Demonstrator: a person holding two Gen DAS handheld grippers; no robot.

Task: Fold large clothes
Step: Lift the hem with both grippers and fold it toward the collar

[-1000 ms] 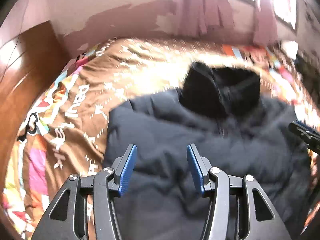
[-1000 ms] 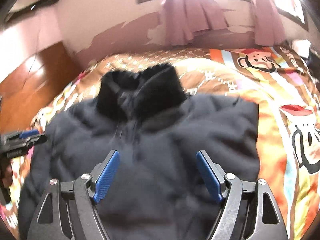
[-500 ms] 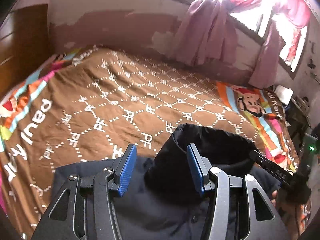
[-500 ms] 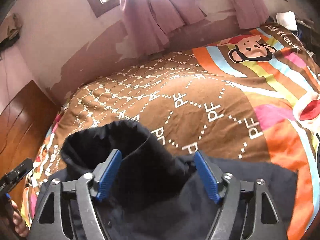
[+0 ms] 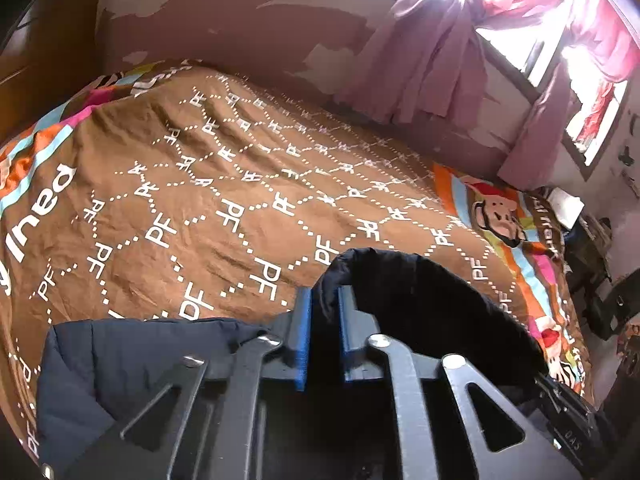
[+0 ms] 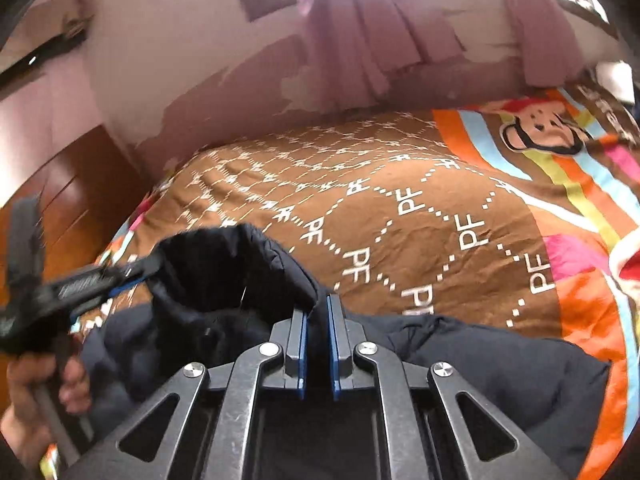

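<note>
Brown bedspread (image 5: pixel 248 184) printed "PF"; both claws pinch jacket collar (image 6: pixel 224 264).

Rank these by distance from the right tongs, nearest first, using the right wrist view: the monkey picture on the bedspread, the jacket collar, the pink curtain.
1. Jacket collar: pinched in the right tongs, bottom centre.
2. Monkey picture: on the bedspread, upper right.
3. Pink curtain: on the far wall, by the window.

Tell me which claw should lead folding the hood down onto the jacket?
Either. The left claw and right claw have just closed on opposite sides of the hood rim, so probably move both together.
</note>
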